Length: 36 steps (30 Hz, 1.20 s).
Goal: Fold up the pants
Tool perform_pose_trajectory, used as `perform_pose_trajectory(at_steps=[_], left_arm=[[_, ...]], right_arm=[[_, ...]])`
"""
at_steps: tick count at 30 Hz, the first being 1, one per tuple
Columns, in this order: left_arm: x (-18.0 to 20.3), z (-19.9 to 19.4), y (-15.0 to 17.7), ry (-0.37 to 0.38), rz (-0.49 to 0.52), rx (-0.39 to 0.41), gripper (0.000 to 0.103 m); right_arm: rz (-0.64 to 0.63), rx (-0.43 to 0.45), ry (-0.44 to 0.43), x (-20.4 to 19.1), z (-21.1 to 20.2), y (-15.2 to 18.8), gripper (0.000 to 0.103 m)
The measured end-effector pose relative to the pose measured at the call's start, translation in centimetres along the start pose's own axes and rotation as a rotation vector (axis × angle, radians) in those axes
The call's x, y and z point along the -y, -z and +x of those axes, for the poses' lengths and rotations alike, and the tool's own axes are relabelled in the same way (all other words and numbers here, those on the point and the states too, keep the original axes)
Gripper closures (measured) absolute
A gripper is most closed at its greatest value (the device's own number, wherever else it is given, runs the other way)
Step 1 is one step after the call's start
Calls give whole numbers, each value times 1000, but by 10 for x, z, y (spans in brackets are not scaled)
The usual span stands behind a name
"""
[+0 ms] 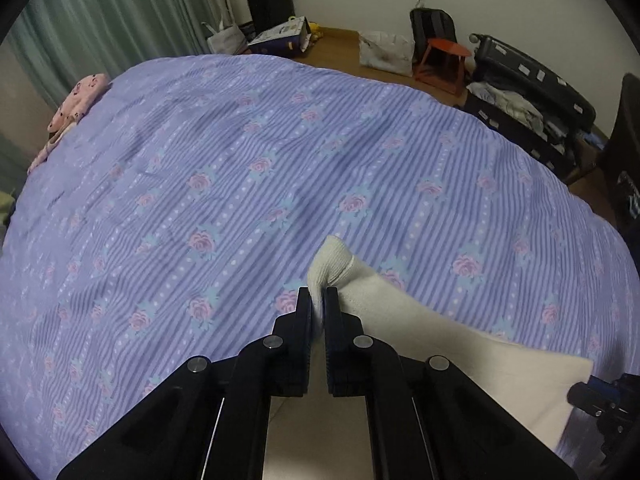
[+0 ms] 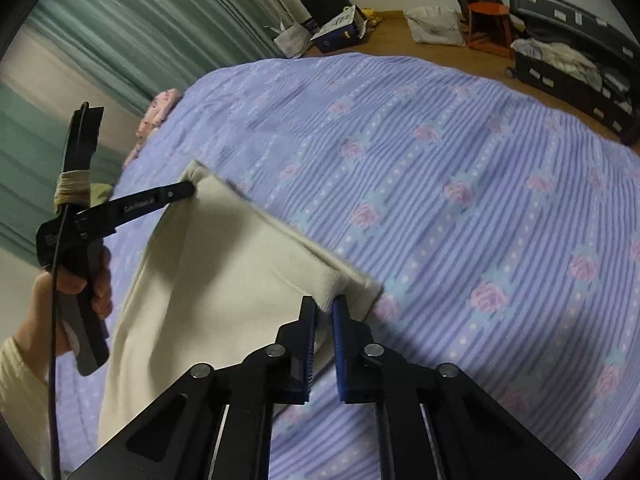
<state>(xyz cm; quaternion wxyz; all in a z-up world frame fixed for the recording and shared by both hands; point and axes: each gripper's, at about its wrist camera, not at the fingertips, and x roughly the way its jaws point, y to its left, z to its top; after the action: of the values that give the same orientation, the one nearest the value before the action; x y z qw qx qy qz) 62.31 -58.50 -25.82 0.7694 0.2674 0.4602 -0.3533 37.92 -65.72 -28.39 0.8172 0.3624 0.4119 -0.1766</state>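
Cream-white pants (image 1: 400, 312) lie at the near edge of a bed with a purple striped, rose-printed cover (image 1: 280, 160). My left gripper (image 1: 318, 300) is shut on a ribbed corner of the pants, which bunches up between its pads. In the right wrist view the pants (image 2: 224, 264) stretch from lower left to centre. My right gripper (image 2: 324, 306) is shut on the ribbed hem at the other corner. The left gripper (image 2: 188, 191) shows there too, pinching the far corner, held by a hand (image 2: 80, 292). The right gripper's blue-and-black body (image 1: 608, 400) peeks in at the lower right of the left wrist view.
A pink garment (image 1: 76, 108) lies at the bed's far left edge by the green curtain (image 1: 100, 20). Beyond the bed are bags (image 1: 384, 50), an orange stool (image 1: 444, 60), a black speaker (image 1: 270, 4) and an open suitcase (image 1: 532, 92) on the wooden floor.
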Motion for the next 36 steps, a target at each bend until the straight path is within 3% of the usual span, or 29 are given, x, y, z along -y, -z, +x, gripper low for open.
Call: perform_pose_trajectory(at_steps=[4,10,11,12,13,14,16,19,24,26,28,32,36], left_arm=[[-5,7,0,-11,-39,25,95],[0,33,-1,-93,-15,-28,89],[1,31,-4,-116,-22,-23,84],[1,26,-5,-121,-34,-7,83],[-1,18,-7,-122,-54,14,74],[-4,4,-11,-123,-88,51,56],[-10,-22,-13,-122,-117,120,36],[-12,-67,-5,-104,-139,171,36],[-16,-159,49,-114,-226,221,32],[-18,-201,86,-97,-312,247,22],[-18,-233,115,-86,-384,265,20],[-14,-304,196,-144,-559,268,19],[-7,-362,276,-253,-692,268,16]], right_arm=[[-33,90,61,-6,-17,-3,96],[-40,-6,140,1,13,-10,95],[-41,-8,151,2,13,-10,92],[-46,-19,167,2,13,-12,79],[-46,-24,193,3,11,-12,64],[-36,-17,207,5,5,-13,59],[-21,20,250,6,-11,-16,54],[-73,67,310,-1,-39,-25,49],[-211,106,285,-27,-92,-29,33],[-275,119,228,-42,-115,-27,28],[-334,125,175,-55,-137,-20,26],[-498,90,70,-88,-176,9,26],[-627,45,-32,-117,-204,47,26]])
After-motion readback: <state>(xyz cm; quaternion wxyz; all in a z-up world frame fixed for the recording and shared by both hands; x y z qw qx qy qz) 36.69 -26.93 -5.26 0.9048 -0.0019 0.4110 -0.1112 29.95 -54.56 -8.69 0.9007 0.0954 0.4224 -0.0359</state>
